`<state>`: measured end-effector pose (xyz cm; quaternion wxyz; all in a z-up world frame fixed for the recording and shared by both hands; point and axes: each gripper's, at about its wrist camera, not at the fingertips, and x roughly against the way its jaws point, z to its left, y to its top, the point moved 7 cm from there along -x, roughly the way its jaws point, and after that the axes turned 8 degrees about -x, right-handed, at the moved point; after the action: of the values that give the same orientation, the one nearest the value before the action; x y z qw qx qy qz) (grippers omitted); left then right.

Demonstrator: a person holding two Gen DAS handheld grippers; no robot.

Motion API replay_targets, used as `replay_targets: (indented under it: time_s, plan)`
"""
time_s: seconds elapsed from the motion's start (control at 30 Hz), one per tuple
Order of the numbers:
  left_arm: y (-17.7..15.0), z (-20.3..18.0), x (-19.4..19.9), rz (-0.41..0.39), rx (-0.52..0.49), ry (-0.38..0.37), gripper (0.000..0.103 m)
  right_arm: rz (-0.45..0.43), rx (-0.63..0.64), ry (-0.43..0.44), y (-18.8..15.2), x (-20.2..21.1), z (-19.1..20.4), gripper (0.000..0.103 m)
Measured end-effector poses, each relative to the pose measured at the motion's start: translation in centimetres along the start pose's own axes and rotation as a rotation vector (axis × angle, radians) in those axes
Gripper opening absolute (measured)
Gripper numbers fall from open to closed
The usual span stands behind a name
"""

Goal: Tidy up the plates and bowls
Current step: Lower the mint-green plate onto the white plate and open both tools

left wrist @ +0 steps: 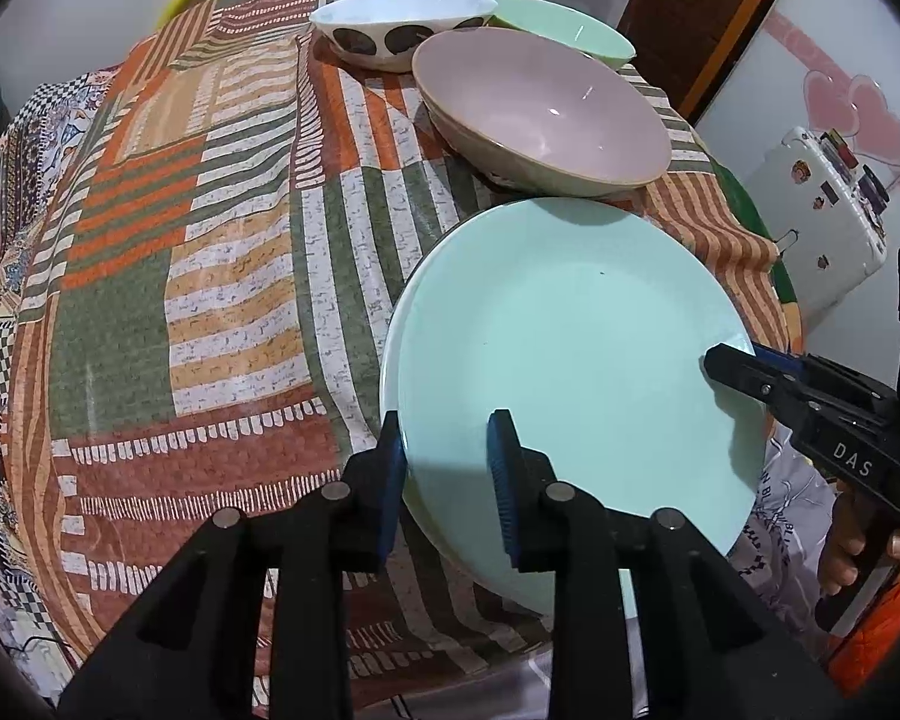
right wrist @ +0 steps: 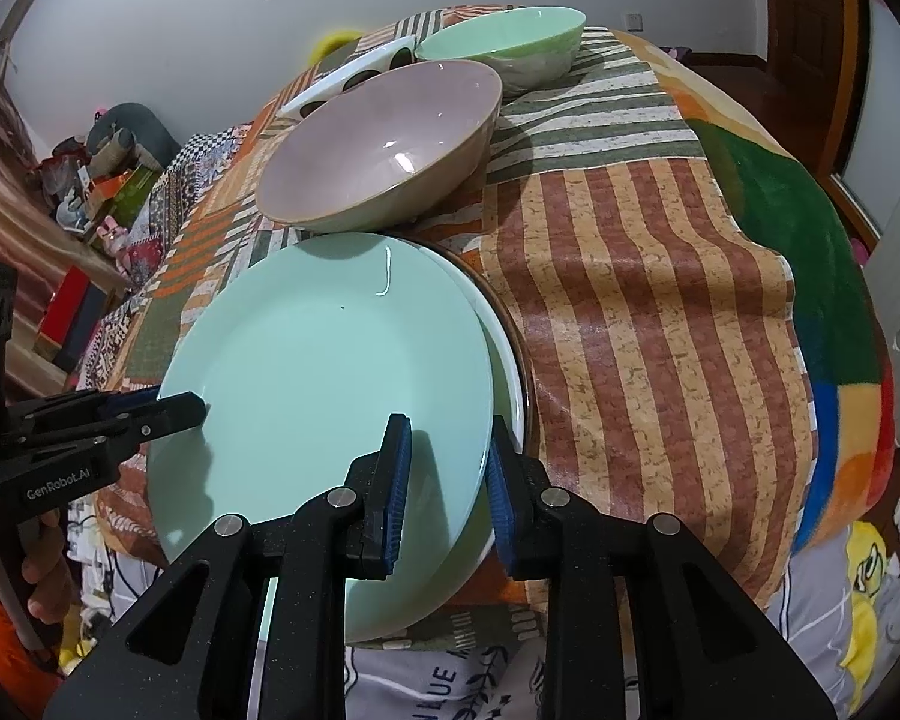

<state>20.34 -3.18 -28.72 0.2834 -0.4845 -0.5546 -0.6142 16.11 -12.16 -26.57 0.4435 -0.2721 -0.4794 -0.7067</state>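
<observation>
The left gripper [left wrist: 447,483] straddles the near-left rim of the mint plate [left wrist: 576,372], one blue pad [left wrist: 393,480] outside the edge and the other over the plate's face, with visible slack, so the jaws stand slightly apart and are not pressing. Left of this gripper lies bare striped tablecloth [left wrist: 210,276]. The plate overhangs the near table edge and sits on top of other plates, whose white and brown rims [right wrist: 513,348] peek out on the right side. Straight ahead of both grippers, just beyond the plate's far rim, sits the pink bowl [left wrist: 546,114]; behind it are a white bowl with dark spots [left wrist: 399,27] and a green bowl [right wrist: 510,45]. The right gripper [right wrist: 450,483] straddles the plate's near-right rim, pads either side of the stacked edges; I cannot tell whether they pinch. A hand [left wrist: 858,546] holds its handle. Right of this gripper is more striped cloth
</observation>
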Motion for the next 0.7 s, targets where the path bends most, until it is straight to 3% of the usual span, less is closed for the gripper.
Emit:
replay_targets:
  time_s: [0.27,0.43,0.7]
  plan:
    - [-0.4,-0.1,0.3,0.005,-0.020,0.029,0.034,0.004,0.020,-0.005,-0.2,-0.2,0.3,0.023]
    - [-0.3,0.1,1.0,-0.021,-0.009,-0.002,0.035,0.001,0.021,-0.003,-0.4,-0.3,0.4,0.024]
    - [0.1,-0.2,1.5,-0.039,-0.024,0.012,0.035,0.007,0.026,-0.003,-0.4,-0.2,0.3,0.023]
